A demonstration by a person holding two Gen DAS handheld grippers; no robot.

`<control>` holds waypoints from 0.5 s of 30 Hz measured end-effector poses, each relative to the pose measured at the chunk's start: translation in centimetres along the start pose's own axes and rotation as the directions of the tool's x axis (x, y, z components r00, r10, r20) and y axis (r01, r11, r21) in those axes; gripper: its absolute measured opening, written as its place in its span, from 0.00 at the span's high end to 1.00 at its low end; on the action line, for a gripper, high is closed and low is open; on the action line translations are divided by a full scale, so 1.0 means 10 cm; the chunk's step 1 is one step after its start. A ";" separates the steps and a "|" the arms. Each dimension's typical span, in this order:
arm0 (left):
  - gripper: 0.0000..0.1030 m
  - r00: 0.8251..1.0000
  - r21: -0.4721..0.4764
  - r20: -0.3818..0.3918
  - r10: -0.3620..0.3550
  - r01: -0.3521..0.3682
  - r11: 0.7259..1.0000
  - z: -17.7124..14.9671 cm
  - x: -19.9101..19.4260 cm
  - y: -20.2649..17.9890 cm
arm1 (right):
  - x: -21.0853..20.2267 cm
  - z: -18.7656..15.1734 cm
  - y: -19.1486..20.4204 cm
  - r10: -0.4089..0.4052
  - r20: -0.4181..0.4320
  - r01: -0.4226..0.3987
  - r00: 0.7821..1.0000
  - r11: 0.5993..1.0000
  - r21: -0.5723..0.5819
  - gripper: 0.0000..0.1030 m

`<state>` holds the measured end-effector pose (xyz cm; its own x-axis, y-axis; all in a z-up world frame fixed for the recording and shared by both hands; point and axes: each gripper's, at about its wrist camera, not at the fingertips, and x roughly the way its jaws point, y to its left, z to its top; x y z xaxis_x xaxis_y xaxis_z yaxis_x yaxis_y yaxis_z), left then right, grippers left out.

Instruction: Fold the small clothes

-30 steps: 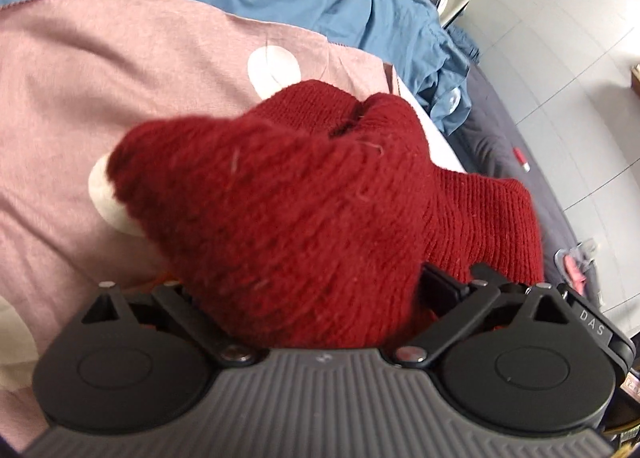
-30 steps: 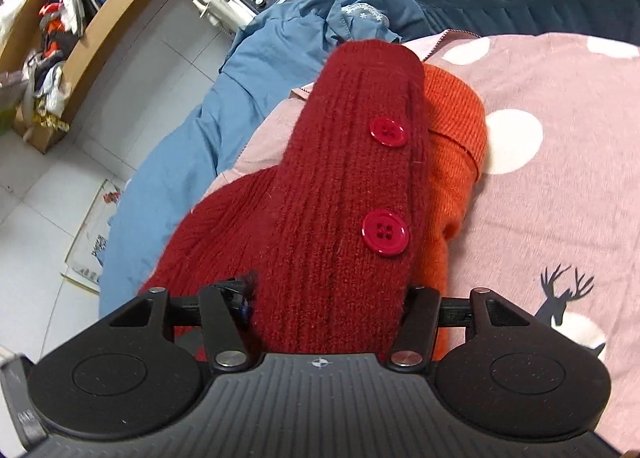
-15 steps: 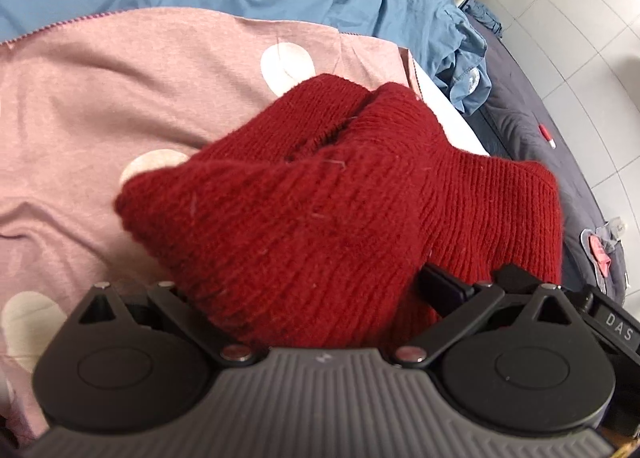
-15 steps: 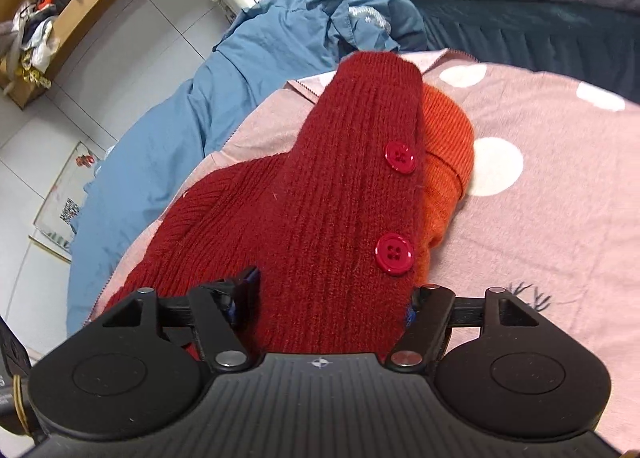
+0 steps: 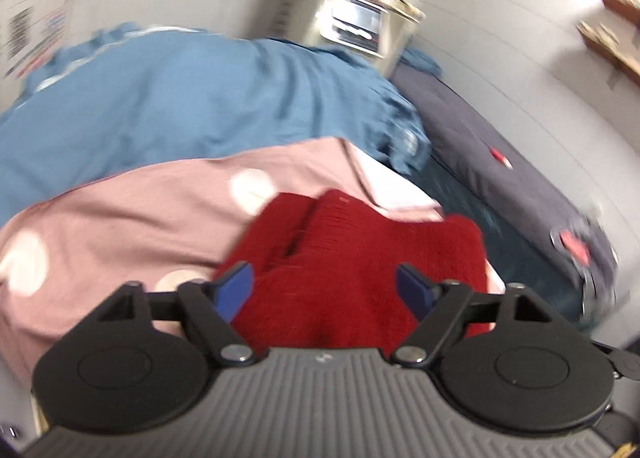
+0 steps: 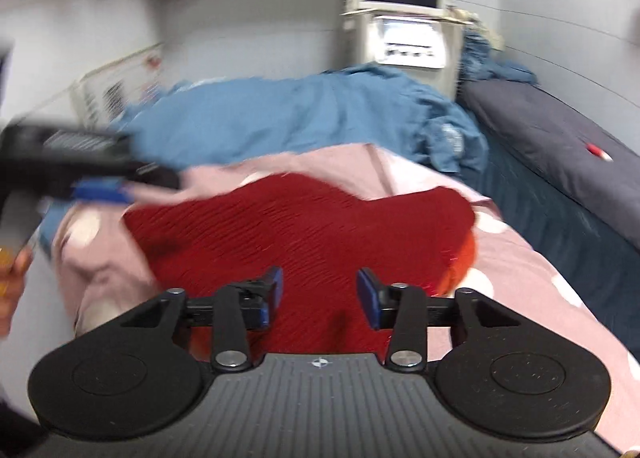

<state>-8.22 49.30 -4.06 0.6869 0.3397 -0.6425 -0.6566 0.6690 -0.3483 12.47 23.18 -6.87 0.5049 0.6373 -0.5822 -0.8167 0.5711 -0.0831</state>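
The folded dark red knitted sweater (image 5: 360, 250) lies on a pink blanket with white dots (image 5: 120, 209). My left gripper (image 5: 324, 290) hovers above its near edge. The blue pads (image 5: 236, 288) stand apart and are closing, with no cloth pinched between them. In the right wrist view the sweater (image 6: 300, 225) spreads wide, with an orange garment (image 6: 466, 254) peeking out at its right edge. My right gripper (image 6: 320, 294) hangs over it, jaws closing with nothing gripped. The left gripper (image 6: 104, 189) shows blurred at the left.
A rumpled blue cover (image 5: 200, 97) lies behind the pink blanket. A dark mattress (image 6: 560, 137) with a small red item runs along the right. A white machine with a screen (image 6: 408, 29) stands against the back wall. A person's hand (image 6: 12, 278) shows at the left edge.
Both grippers have let go of the red sweater and risen away from it. The knit that filled both jaws now lies flat below them. Both views are blurred by motion.
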 end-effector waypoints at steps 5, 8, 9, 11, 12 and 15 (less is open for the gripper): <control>0.38 0.997 0.065 -0.083 0.002 0.003 0.998 -0.08 0.27 -0.16 | 0.13 -0.09 0.09 -0.006 -0.062 0.005 0.998 1.000 -0.024 0.52; 0.38 0.991 0.047 -0.125 0.035 -0.029 0.998 -0.14 0.46 -0.06 | 0.16 -0.15 0.11 -0.006 -0.081 0.005 0.997 1.000 -0.013 0.52; 0.37 0.990 0.048 -0.136 0.038 -0.032 0.998 -0.16 0.51 -0.02 | 0.17 -0.15 0.12 -0.002 -0.084 0.001 0.996 1.000 -0.007 0.52; 0.37 0.987 0.069 -0.154 0.056 -0.046 0.997 -0.21 0.59 0.02 | 0.19 -0.17 0.13 0.006 -0.093 -0.007 0.996 1.000 -0.006 0.52; 0.35 0.986 0.079 -0.158 0.060 -0.048 0.996 -0.25 0.61 0.03 | 0.22 -0.18 0.15 0.008 -0.103 -0.009 0.995 1.000 -0.016 0.52; 0.26 0.985 0.108 -0.164 0.059 -0.041 0.993 -0.33 0.65 0.05 | 0.25 -0.22 0.23 0.001 -0.122 -0.005 0.993 0.999 -0.032 0.52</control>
<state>-5.08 49.66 -10.65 0.5866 0.2650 -0.7653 -0.6469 0.7218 -0.2459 11.28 24.92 -10.33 0.4658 0.5702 -0.6767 -0.8281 0.5505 -0.1061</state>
